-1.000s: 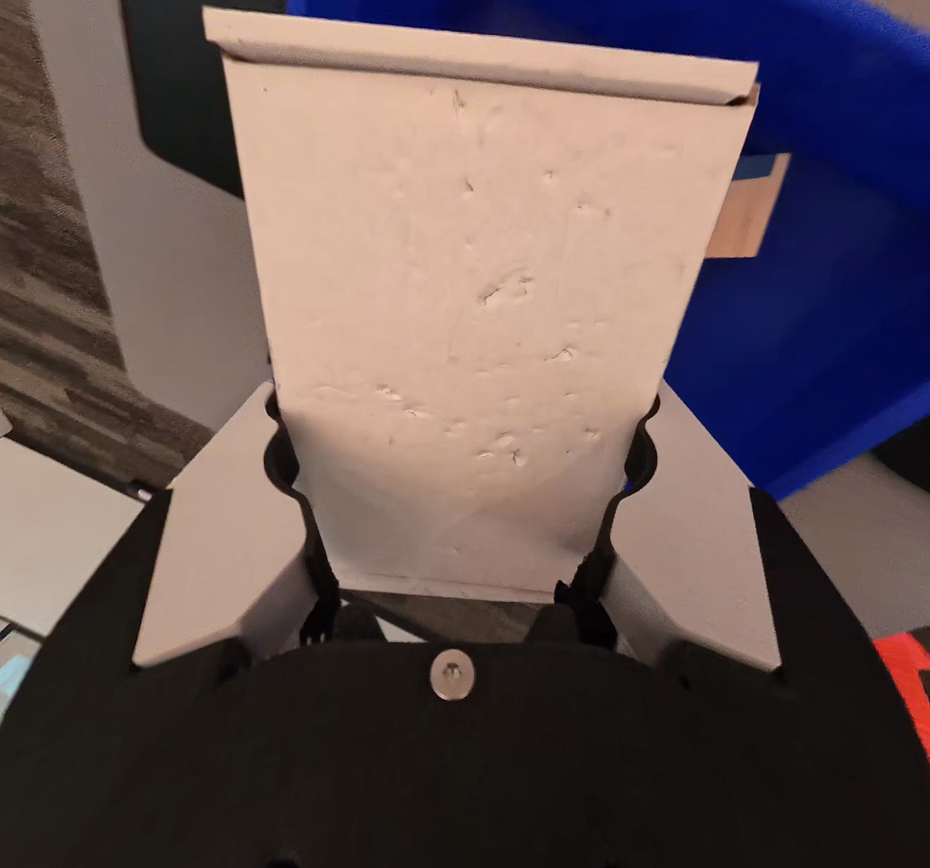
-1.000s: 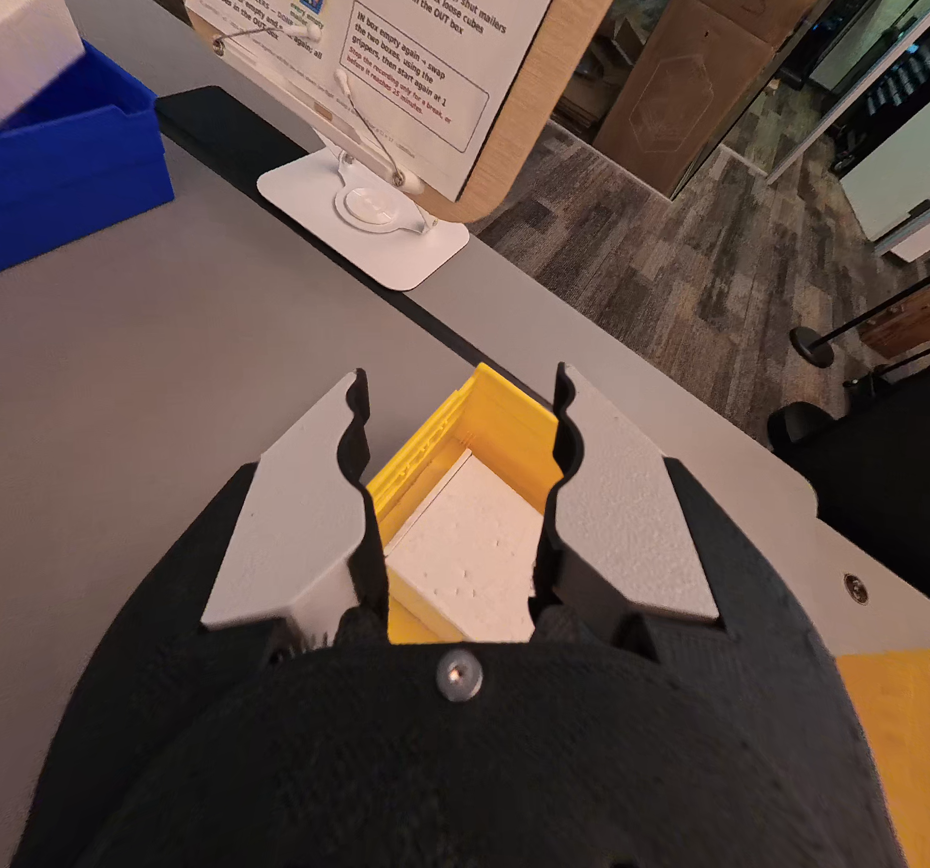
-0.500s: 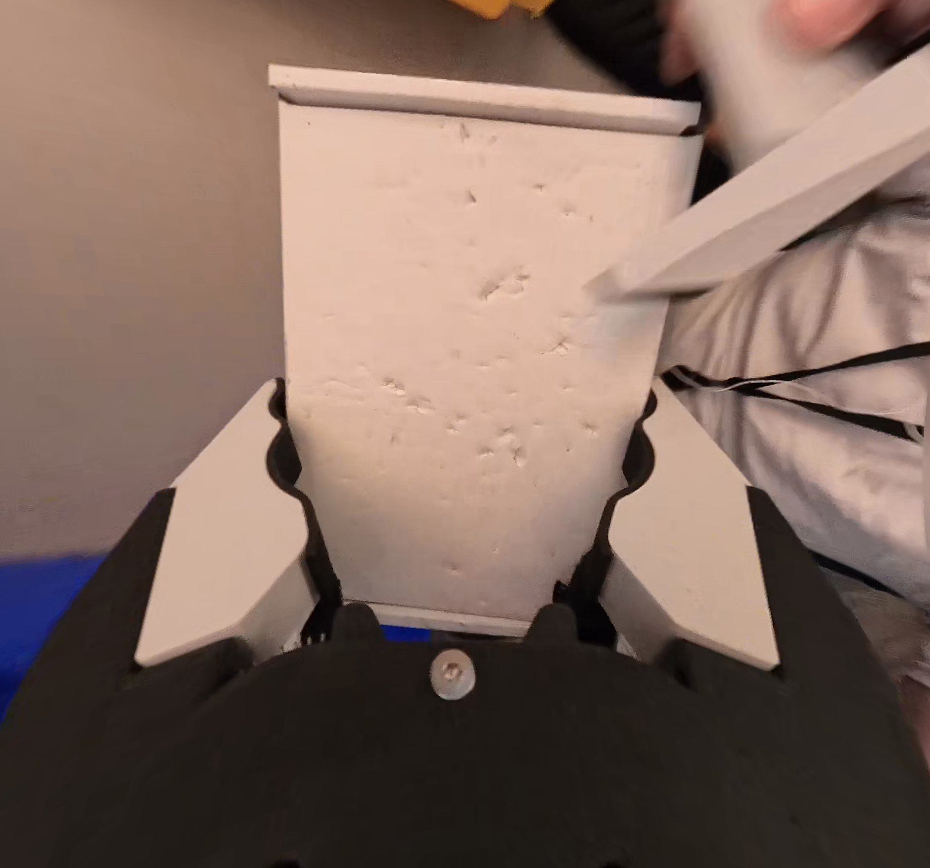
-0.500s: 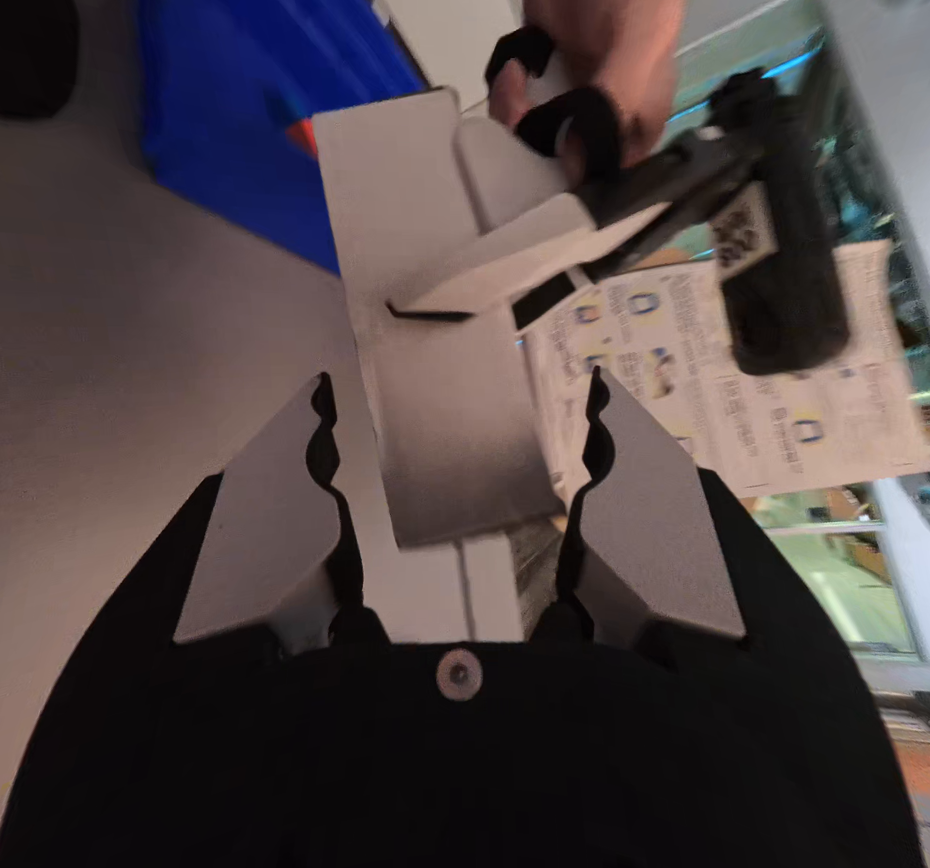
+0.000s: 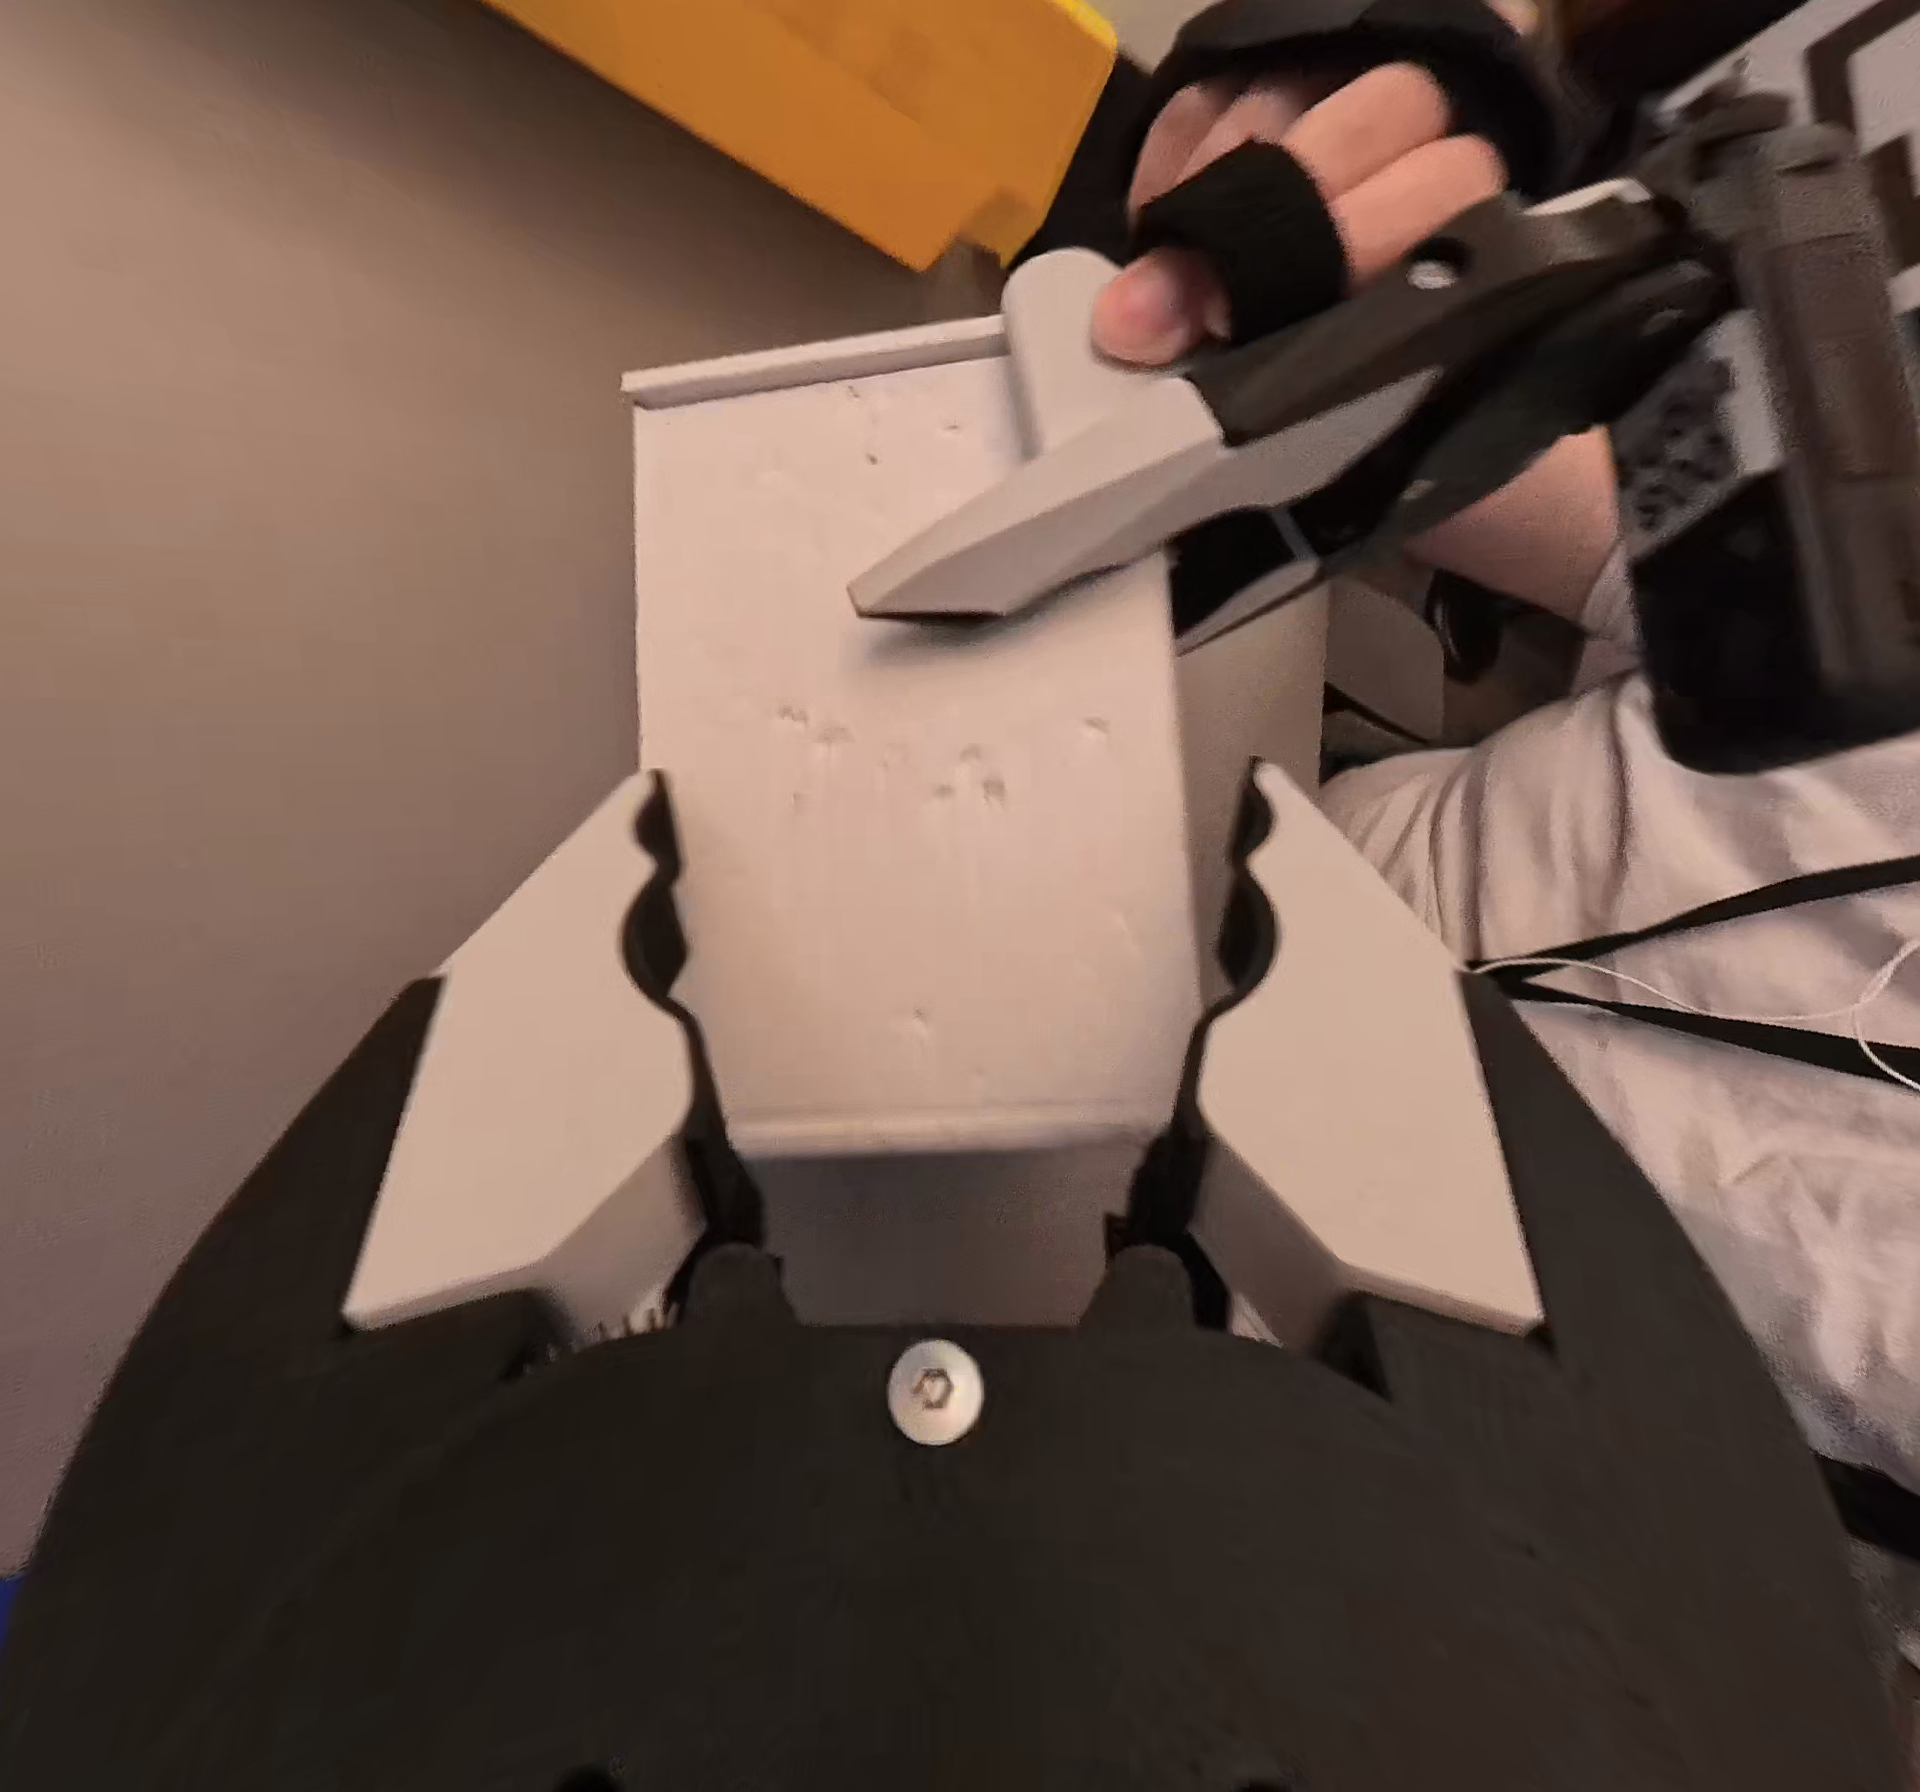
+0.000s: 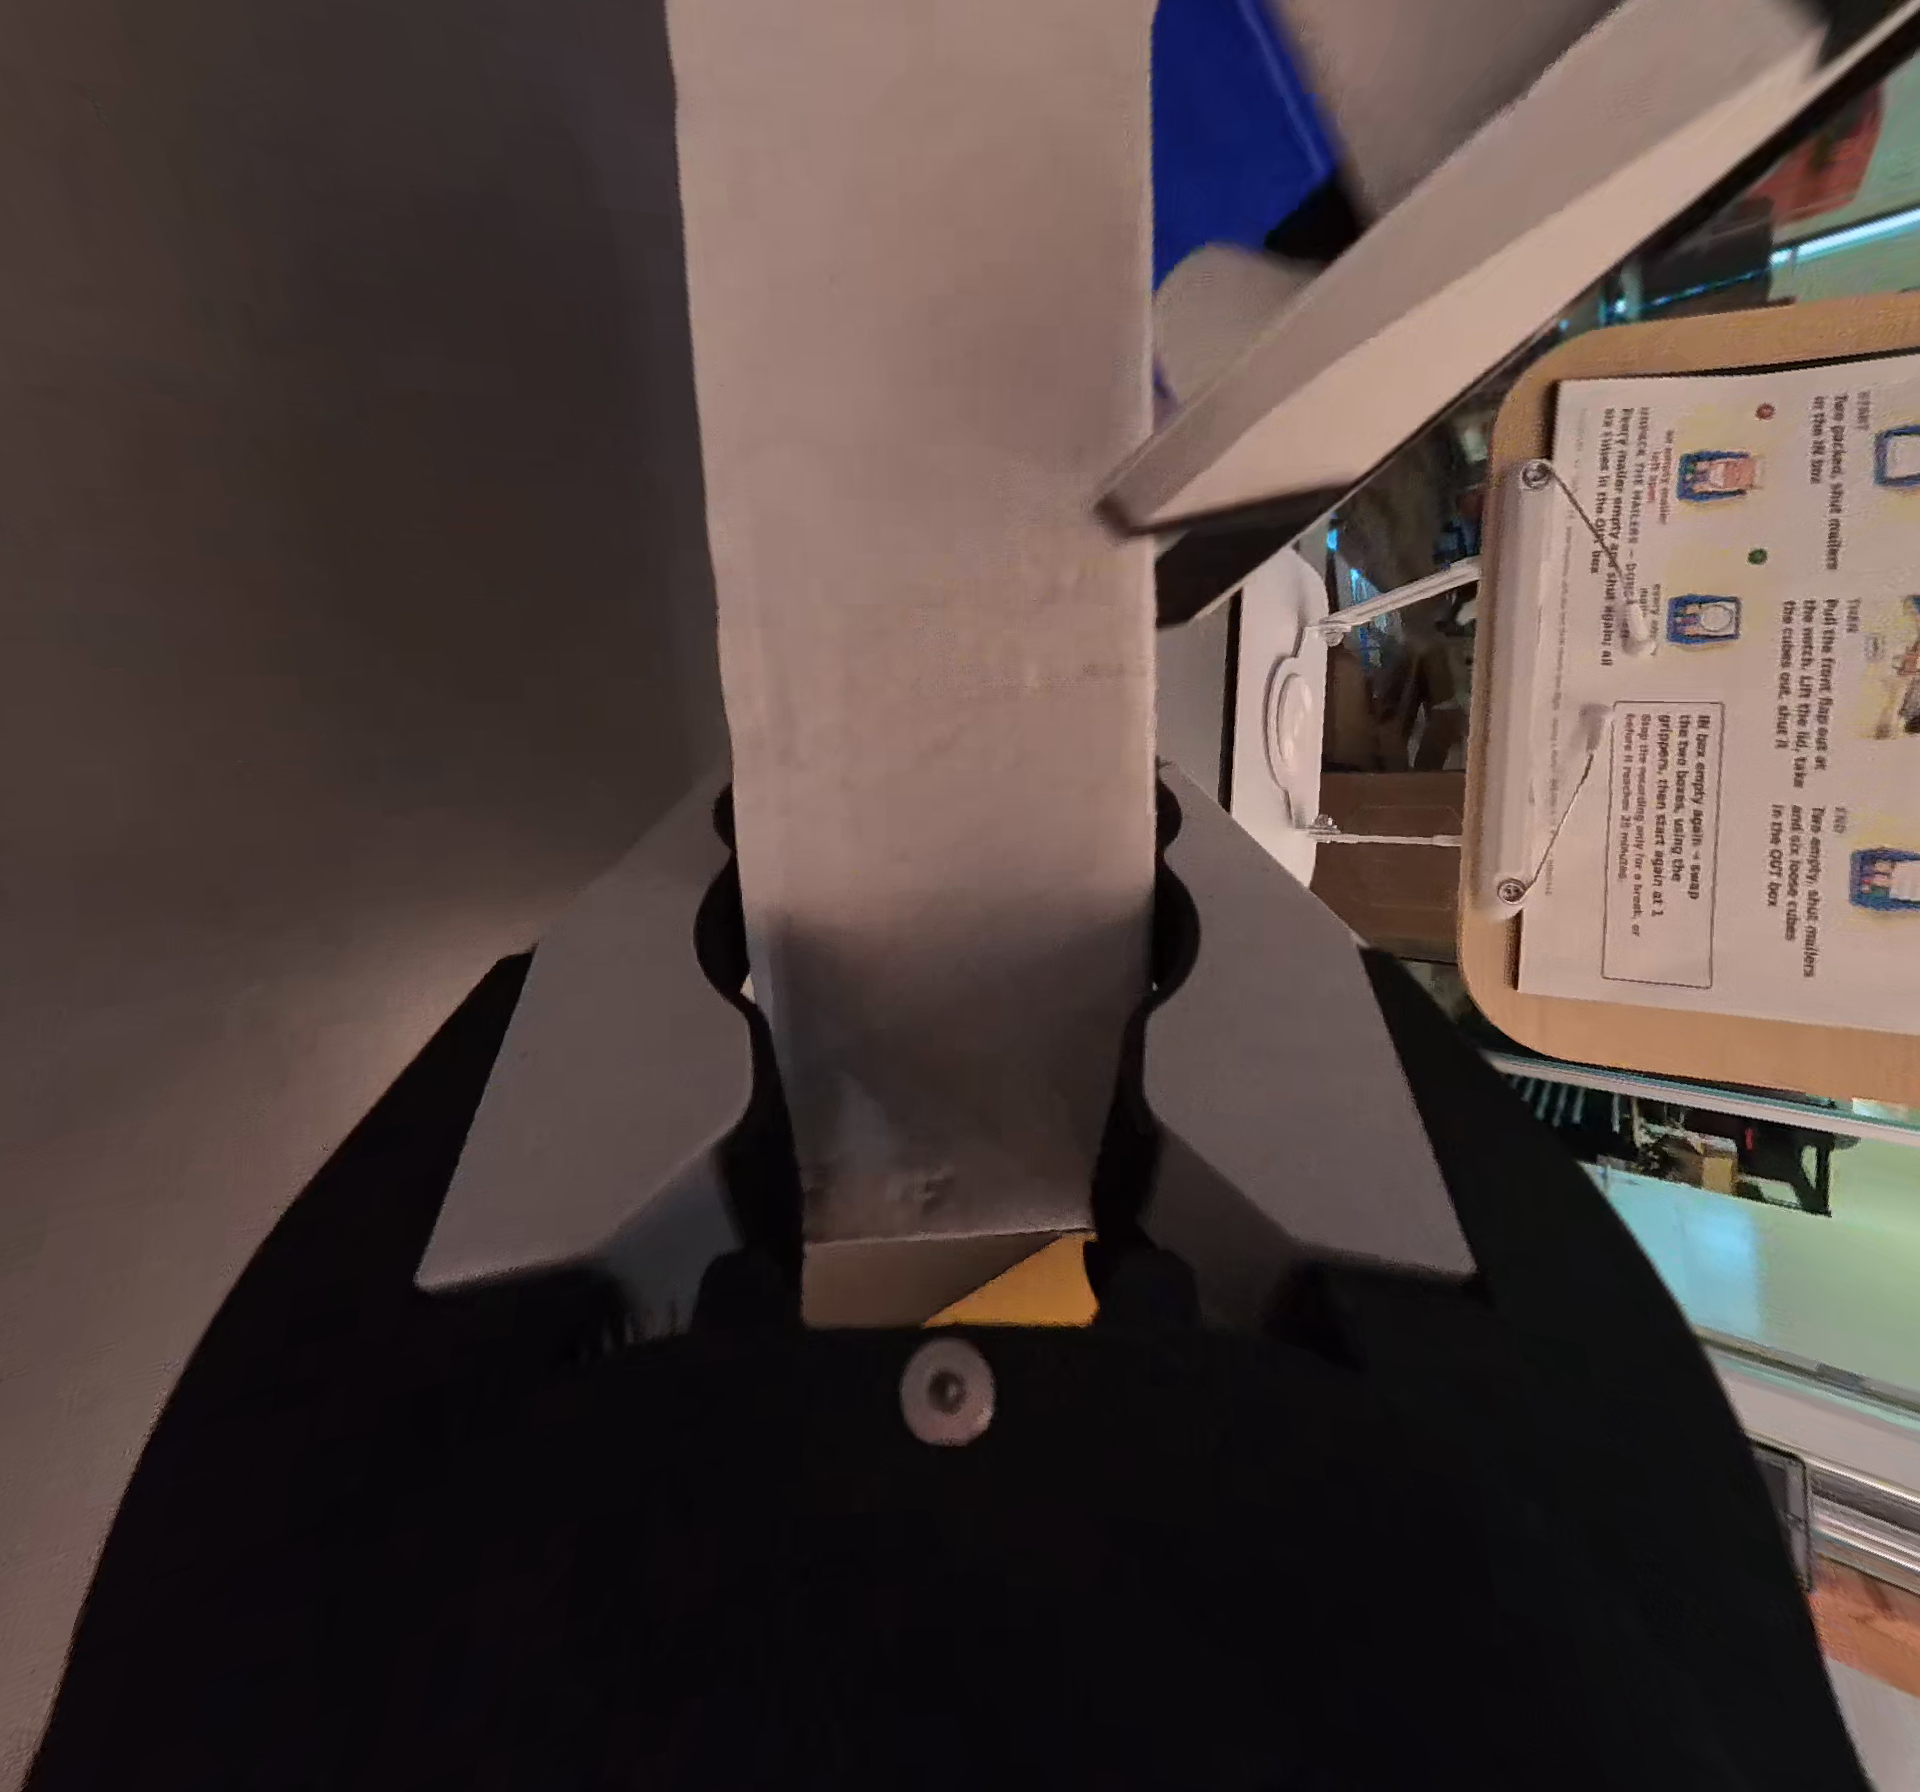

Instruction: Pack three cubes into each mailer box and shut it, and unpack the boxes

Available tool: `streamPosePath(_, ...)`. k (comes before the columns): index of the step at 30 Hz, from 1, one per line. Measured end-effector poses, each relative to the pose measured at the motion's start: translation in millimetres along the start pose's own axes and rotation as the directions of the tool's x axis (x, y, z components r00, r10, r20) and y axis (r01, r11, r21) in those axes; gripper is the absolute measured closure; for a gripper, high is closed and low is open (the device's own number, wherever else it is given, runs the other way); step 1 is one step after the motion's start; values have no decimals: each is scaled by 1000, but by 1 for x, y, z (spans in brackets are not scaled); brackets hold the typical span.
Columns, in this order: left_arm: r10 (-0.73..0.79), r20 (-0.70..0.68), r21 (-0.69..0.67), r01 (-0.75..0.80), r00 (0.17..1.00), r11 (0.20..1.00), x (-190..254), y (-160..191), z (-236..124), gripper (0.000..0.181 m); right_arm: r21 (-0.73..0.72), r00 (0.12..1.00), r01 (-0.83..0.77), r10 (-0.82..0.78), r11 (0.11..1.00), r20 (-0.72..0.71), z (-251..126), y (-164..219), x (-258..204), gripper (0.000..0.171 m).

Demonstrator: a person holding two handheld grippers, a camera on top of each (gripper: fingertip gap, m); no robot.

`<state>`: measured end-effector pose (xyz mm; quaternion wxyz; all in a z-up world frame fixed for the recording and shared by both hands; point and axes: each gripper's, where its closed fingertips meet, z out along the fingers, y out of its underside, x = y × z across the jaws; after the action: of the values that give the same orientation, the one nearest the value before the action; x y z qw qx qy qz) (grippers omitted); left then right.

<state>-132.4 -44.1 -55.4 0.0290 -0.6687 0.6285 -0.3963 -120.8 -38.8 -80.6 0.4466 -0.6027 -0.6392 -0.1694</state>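
Both tools share one white, dimpled cardboard mailer box [image 5: 914, 859], held in the air above the grey table [image 5: 312, 599]. The left gripper [image 5: 940, 994] is clenched across the box's broad face, its pale fingers pressing the two side edges. In the right wrist view the right gripper [image 6: 951, 921] grips the same box across its narrower wall, fingers snug against both faces. In the left wrist view, the right tool's upper finger [image 5: 1049, 516] lies on the broad face at two o'clock, with the person's strapped hand [image 5: 1299, 184] behind it. A yellow plastic bin [image 5: 727, 7] sits at twelve o'clock there; a blue plastic bin [image 6: 1226, 80] shows at one o'clock in the right wrist view, and a wooden instruction board [image 6: 1704, 703] at three o'clock. This looks like a mid-air transfer or reorienting. To do it well, one gripper should stay firm until the other's hold is sure, squeezing lightly enough not to crush the thin card. Whether cubes are inside cannot be told.
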Motion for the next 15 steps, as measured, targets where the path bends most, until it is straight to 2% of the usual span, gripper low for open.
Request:
streamPosePath(1, 6, 27, 50, -8, 1000, 999, -1, 1, -8, 93, -18, 1000, 8, -8, 1000, 10, 1, 3, -2, 98)
streamPosePath(3, 38, 34, 154, -43, 999, 987, 9, 6, -22, 106, -47, 1000, 13, -12, 999, 27, 5, 9, -6, 98)
streamPosePath(6, 122, 132, 238, -151, 984, 959, 24, 24, -30, 105, -56, 998, 2, 2, 998, 62, 7, 13, -11, 97)
streamPosePath(9, 250, 299, 273, -333, 921, 902, 36, 41, -26, 93, -47, 994, -23, 27, 999, 103, 6, 13, -15, 98)
streamPosePath(11, 311, 455, 277, -464, 835, 842, 37, 46, -21, 74, -48, 989, -42, 48, 998, 138, 5, 13, -19, 98)
streamPosePath(13, 352, 628, 218, -591, 694, 777, 30, 50, -19, 91, -49, 986, -52, 59, 997, 154, 5, 13, -20, 98)
streamPosePath(15, 370, 746, 143, -676, 553, 723, 23, 49, -19, 95, -45, 982, -65, 72, 997, 175, 5, 13, -23, 98)
